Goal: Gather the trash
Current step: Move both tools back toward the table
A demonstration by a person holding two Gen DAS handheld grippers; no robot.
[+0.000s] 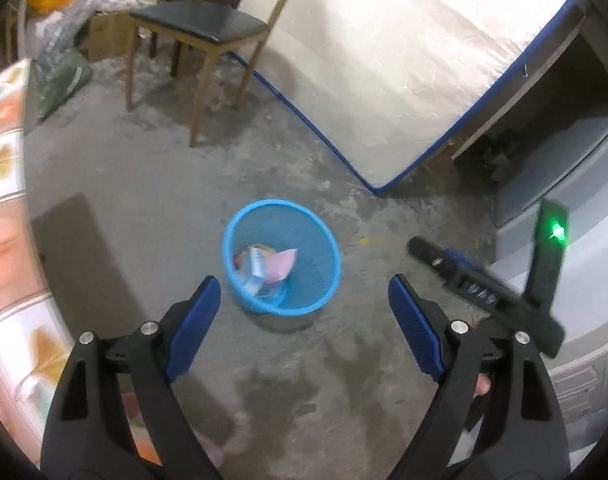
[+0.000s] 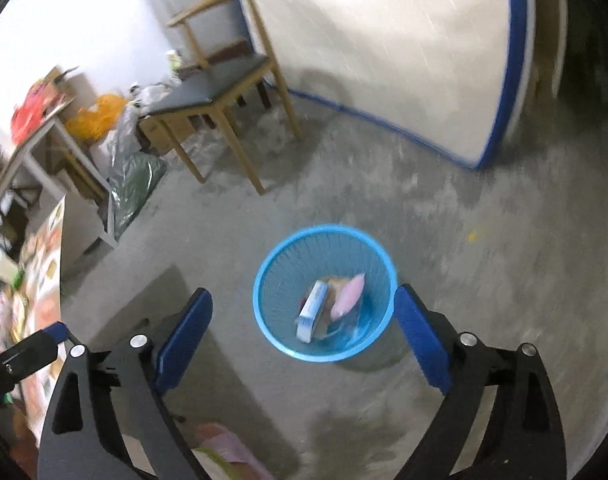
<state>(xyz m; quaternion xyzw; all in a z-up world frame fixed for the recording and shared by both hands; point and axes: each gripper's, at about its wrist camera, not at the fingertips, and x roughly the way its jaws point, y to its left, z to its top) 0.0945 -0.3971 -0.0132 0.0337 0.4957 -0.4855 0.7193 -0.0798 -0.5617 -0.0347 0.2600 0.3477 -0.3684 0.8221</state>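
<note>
Over the blue bin [image 2: 325, 294] both grippers, left [image 1: 304, 330] and right [image 2: 304, 340], gape wide, empty (trash [image 2: 330, 304] sits inside). Drop looks done; next, find another piece.

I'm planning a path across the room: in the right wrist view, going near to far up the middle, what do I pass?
Right gripper, jaws open and empty → blue basket holding trash → bare concrete floor → wooden chair.
</note>
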